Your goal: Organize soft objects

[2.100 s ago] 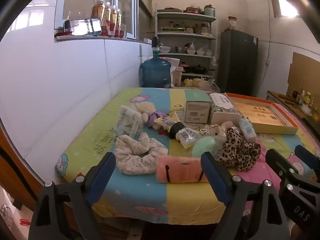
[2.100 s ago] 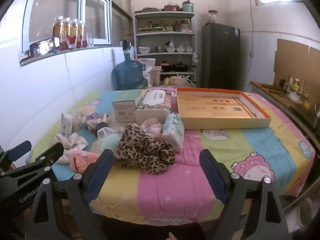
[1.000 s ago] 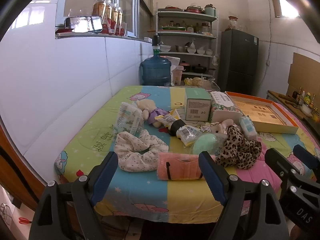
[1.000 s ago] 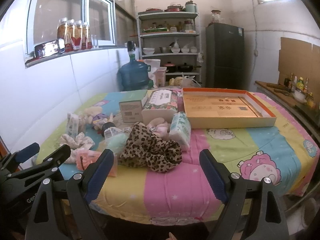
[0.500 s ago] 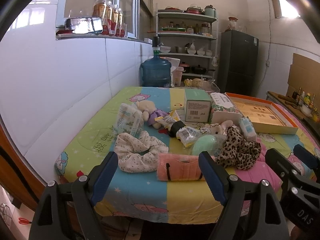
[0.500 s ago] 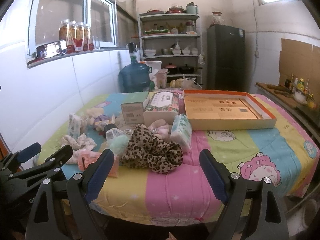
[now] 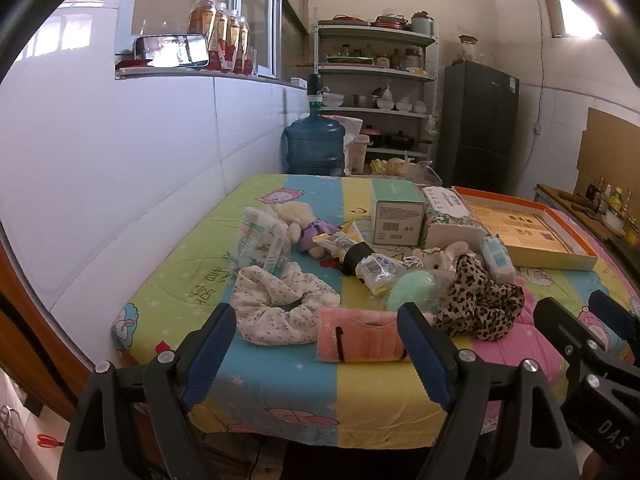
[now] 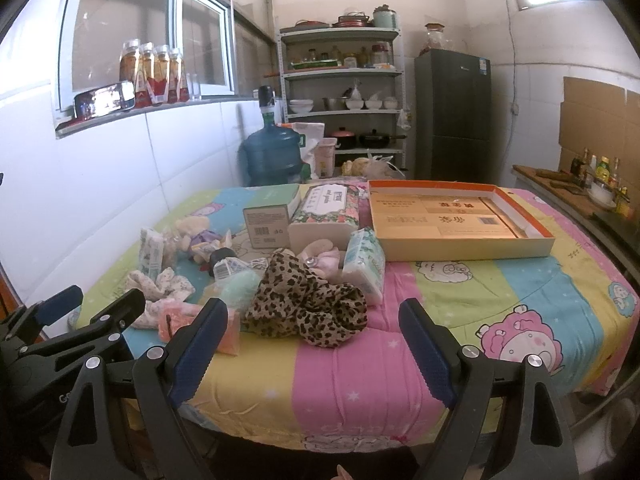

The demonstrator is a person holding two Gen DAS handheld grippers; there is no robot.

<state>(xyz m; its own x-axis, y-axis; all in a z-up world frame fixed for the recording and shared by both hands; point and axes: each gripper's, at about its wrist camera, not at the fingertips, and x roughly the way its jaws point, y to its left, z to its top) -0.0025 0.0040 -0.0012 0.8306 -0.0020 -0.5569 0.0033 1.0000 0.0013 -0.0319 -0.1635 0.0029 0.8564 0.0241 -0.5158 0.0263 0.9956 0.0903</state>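
Observation:
Soft things lie in a heap on the quilt-covered table [image 7: 256, 380]: a white floral scrunchie [image 7: 276, 300], a folded pink cloth [image 7: 360, 340], a leopard-print scrunchie [image 7: 478, 306] [image 8: 308, 304], a mint pouch [image 7: 412, 286], a small teddy [image 7: 296, 224] and tissue packs [image 7: 262, 240] [image 8: 362, 266]. My left gripper [image 7: 316, 354] is open and empty, short of the table's near edge, facing the pink cloth. My right gripper [image 8: 312, 344] is open and empty, in front of the leopard scrunchie.
An open orange-rimmed box [image 8: 460, 216] lies at the table's far right. A green carton [image 7: 396, 216] and a floral tissue box [image 8: 326, 216] stand behind the heap. A water jug [image 7: 314, 148], shelves [image 8: 344, 92] and a fridge [image 8: 452, 116] are behind. A white wall [image 7: 120, 168] runs along the left.
Both grippers have drawn back and risen slightly, so the table looks a little farther off. Nothing on the table has moved.

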